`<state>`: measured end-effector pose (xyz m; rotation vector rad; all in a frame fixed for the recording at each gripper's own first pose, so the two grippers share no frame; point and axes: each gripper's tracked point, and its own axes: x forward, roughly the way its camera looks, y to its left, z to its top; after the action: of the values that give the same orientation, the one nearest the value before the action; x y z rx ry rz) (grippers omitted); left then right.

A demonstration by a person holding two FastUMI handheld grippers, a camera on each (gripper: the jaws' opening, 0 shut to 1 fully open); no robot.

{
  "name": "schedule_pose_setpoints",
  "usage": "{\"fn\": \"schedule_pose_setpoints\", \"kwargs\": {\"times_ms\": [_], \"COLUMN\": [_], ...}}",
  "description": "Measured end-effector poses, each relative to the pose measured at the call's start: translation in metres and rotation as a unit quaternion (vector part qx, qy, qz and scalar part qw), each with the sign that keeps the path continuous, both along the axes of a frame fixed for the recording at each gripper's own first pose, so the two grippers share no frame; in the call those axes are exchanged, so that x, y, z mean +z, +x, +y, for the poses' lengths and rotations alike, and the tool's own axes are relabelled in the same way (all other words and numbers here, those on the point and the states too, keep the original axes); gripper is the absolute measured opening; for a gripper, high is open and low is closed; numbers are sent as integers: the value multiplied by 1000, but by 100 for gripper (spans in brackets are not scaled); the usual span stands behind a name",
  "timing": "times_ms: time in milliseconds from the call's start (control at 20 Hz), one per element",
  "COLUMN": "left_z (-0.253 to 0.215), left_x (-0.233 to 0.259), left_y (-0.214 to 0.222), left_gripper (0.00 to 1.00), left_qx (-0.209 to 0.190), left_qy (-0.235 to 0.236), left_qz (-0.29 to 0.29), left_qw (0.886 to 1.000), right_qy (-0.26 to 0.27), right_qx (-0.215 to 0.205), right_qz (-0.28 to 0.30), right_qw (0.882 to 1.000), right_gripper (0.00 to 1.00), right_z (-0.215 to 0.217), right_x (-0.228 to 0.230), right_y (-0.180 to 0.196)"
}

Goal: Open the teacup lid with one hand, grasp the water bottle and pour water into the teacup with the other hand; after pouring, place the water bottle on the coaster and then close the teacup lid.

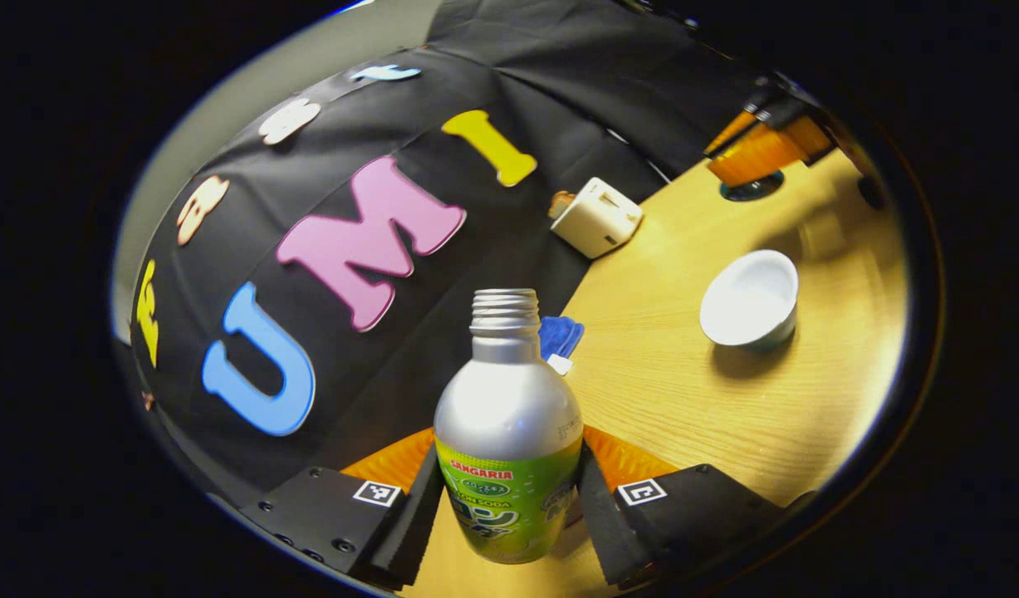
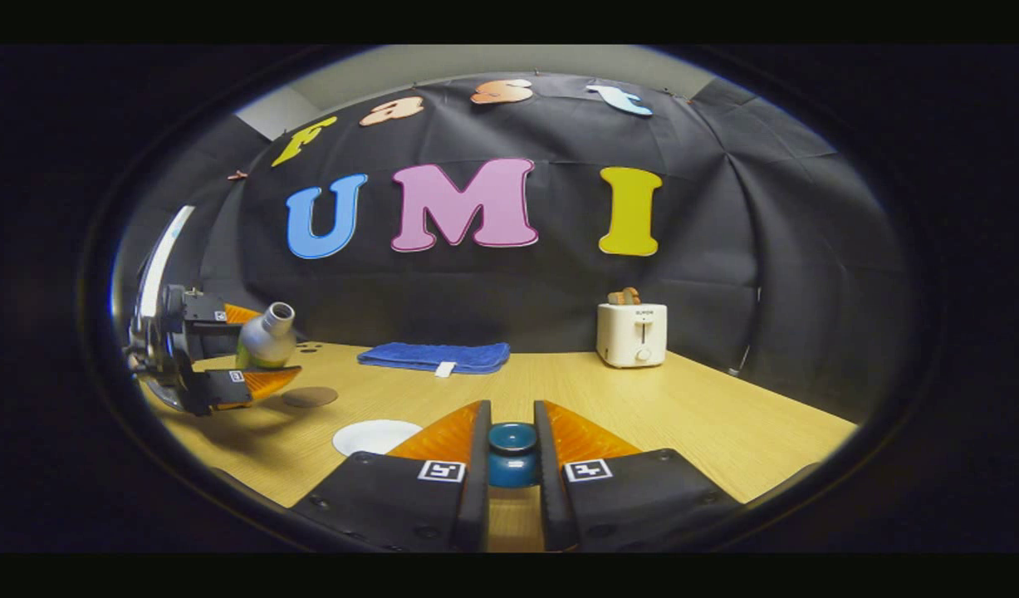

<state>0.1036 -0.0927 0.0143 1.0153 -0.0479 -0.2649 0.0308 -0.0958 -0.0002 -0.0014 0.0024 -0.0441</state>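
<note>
Bottle (image 1: pixel 509 432), silver-shouldered, green-labelled, uncapped, apparently tilted toward white teacup (image 1: pixel 750 301).

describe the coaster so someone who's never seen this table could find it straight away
Start at the wooden table in the right gripper view and go to its left side, where the left gripper holds the tilted water bottle. Just below and right of the bottle lies the coaster. It is a small, flat, dark brown disc, unlike the white teacup nearer the camera or the folded blue cloth behind.

bottle (image 1: pixel 509 432) brand: "SANGARIA", red letters on the green label
bottle smaller text: "ON SODA" just under it, start cut off, rest is too blurry
</note>
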Motion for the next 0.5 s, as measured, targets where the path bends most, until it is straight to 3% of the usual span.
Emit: {"fn": "schedule_pose_setpoints", "kwargs": {"times_ms": [150,200,500], "left_z": [-20,-22,-31], "left_x": [-10,-16,-40], "left_y": [3,4,7], "left_gripper": [80,80,80], "left_qx": [-29,-35,-61], "left_qy": [62,82,196], "left_qz": [4,9,30], "left_qw": [998,996,978], "right_qy": [1,1,0], "right_qx": [11,13,15], "right_qz": [0,0,0], "right_qw": [1000,1000,1000], "right_gripper": [29,34,34], "right_z": [4,4,0], "right_x": [0,0,-1], "right_y": [-1,-1,-1]}}
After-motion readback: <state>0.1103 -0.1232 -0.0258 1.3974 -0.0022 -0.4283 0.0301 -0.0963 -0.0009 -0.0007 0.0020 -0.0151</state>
